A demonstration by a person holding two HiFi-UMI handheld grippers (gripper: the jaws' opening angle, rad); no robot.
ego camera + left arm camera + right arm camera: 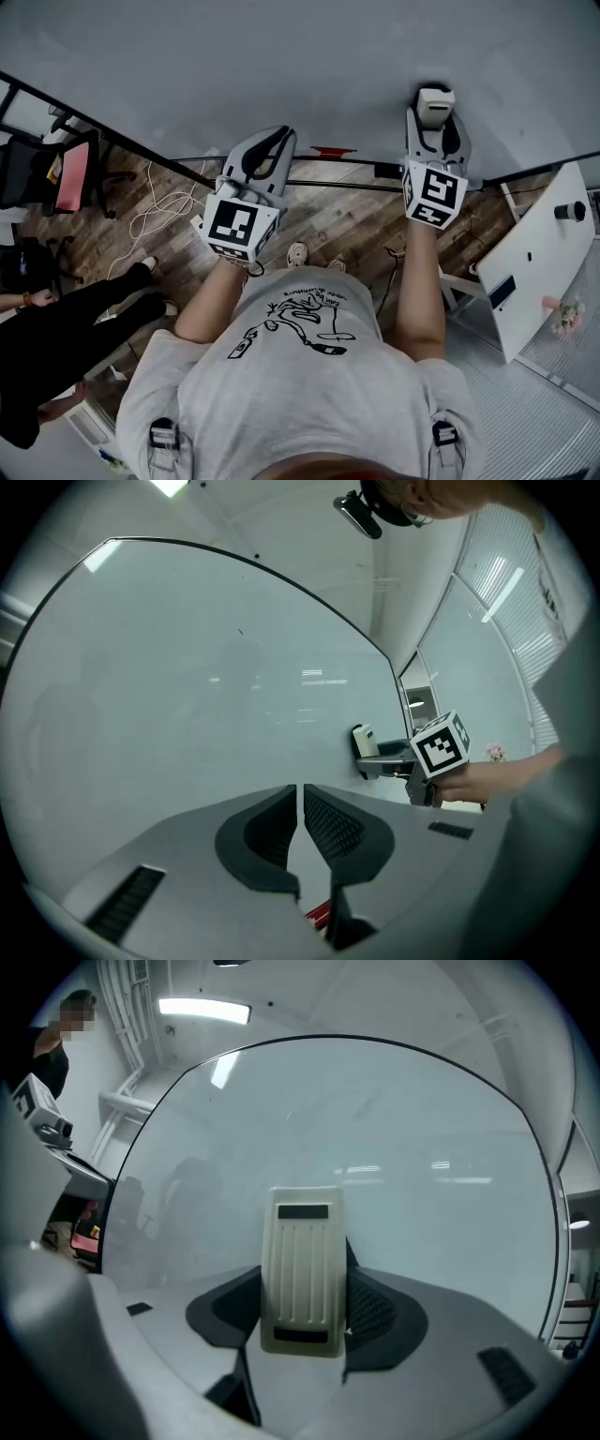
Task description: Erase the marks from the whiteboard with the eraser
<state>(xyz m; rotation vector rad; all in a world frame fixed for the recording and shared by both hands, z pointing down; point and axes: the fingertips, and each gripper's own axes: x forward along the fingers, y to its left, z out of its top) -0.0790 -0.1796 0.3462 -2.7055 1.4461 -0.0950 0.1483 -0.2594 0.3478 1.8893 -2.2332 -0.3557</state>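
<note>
The whiteboard fills the top of the head view and looks almost blank; only a tiny dark speck shows on it. My right gripper is shut on the cream eraser, whose face is pressed against the board. In the right gripper view the ribbed eraser stands upright between the jaws of the right gripper. My left gripper points at the board to the left of it, jaws closed to a thin slit with nothing between them. The left gripper view shows the eraser on the board.
A red object lies on the board's lower rail. A person in black stands at the left near an office chair. A white cable lies on the wood floor. A white table stands at the right.
</note>
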